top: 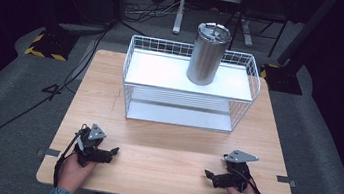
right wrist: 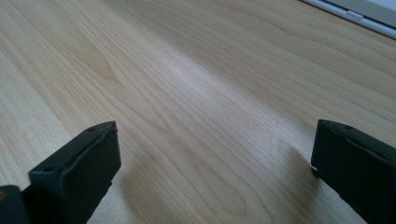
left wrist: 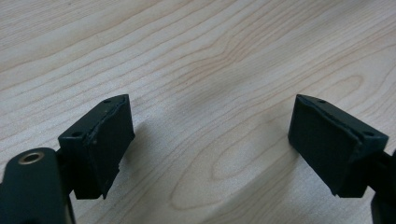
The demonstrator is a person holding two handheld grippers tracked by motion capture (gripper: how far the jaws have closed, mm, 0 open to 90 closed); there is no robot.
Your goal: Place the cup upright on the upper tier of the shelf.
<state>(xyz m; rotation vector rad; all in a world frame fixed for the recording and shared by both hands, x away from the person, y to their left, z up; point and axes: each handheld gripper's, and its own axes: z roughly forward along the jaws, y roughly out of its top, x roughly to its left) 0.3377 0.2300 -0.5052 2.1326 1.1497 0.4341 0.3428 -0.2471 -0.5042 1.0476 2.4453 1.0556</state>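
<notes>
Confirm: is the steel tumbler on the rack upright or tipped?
Upright. The tumbler stands on its base on the wire rack's top shelf, lid uppermost, apart from both grippers.

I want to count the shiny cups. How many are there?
1. The steel tumbler stands upright on the top shelf of the white wire rack, toward its right side, far from both grippers.

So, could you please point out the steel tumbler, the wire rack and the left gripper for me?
steel tumbler [top: 207,56]: high view, middle of its side wall.
wire rack [top: 179,123]: high view, front bottom rim.
left gripper [left wrist: 210,140]: left gripper view, midway between its open jaws.
</notes>
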